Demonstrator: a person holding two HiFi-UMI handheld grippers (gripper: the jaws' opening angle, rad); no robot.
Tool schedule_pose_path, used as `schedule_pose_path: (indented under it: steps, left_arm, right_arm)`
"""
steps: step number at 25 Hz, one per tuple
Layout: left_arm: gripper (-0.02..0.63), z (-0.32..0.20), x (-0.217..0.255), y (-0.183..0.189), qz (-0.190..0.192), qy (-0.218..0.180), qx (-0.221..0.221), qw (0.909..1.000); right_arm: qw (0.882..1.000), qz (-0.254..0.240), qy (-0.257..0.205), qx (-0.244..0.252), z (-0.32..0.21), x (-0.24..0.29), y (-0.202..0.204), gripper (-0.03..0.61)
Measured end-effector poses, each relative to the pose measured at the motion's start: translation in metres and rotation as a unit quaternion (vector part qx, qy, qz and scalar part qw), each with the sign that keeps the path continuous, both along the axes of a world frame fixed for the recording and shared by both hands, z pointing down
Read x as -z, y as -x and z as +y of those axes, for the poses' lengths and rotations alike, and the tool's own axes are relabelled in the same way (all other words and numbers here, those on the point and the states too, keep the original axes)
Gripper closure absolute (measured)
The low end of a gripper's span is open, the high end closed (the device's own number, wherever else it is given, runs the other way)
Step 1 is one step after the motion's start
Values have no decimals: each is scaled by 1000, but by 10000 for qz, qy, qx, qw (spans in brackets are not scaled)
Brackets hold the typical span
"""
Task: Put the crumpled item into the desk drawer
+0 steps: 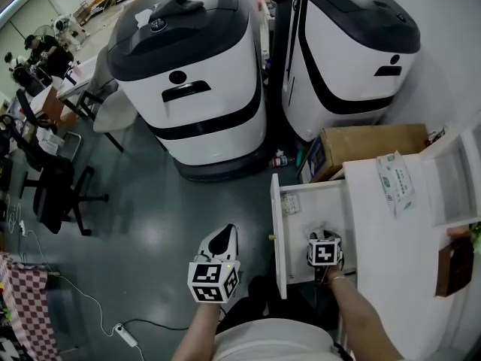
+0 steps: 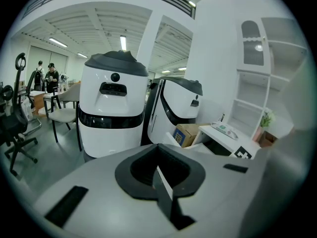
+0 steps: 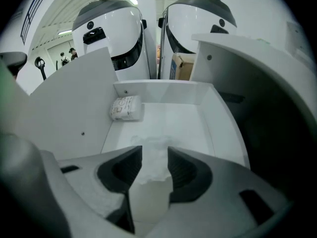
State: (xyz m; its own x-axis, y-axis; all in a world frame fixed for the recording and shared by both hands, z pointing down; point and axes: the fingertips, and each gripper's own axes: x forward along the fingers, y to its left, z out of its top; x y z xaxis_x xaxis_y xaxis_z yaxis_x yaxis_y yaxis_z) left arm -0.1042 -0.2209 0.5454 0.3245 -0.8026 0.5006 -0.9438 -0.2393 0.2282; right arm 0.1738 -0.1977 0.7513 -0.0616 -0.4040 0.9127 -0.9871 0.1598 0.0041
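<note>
The white desk drawer [image 1: 276,232] stands pulled open, and my right gripper [image 1: 321,238] reaches down into it. In the right gripper view the crumpled white item [image 3: 151,165] lies on the drawer floor [image 3: 198,128] between the jaws. The jaws of the right gripper [image 3: 154,155] stand apart, and the pads do not press on it. In the head view the gripper hides the item. My left gripper [image 1: 224,236] hangs over the floor left of the drawer front, its jaws [image 2: 161,175] shut with nothing in them.
A small tissue pack [image 3: 126,108] lies at the drawer's far left corner. On the desk top [image 1: 376,232] lies a wipes pack [image 1: 394,181], with a white shelf unit [image 1: 451,179] beside it. A cardboard box [image 1: 361,147] and two big white machines [image 1: 188,74] stand beyond. An office chair [image 1: 52,190] is at far left.
</note>
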Motion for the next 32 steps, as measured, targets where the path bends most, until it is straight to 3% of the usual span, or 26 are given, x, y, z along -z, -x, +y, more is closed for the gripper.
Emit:
schedule_pose_path:
  steps: [8, 16, 32]
  left_arm:
    - [623, 5, 3, 1, 33, -69, -54, 10000]
    - [623, 10, 10, 2, 71, -197, -173, 9996]
    - [623, 17, 41, 14, 98, -630, -273, 9976]
  right_arm:
    - [9971, -264, -673, -243, -9, 41, 5, 433]
    - [9855, -685, -1510, -365, -16, 102, 16, 434]
    - [9308, -1807, -3128, -563, -6, 248, 46, 469]
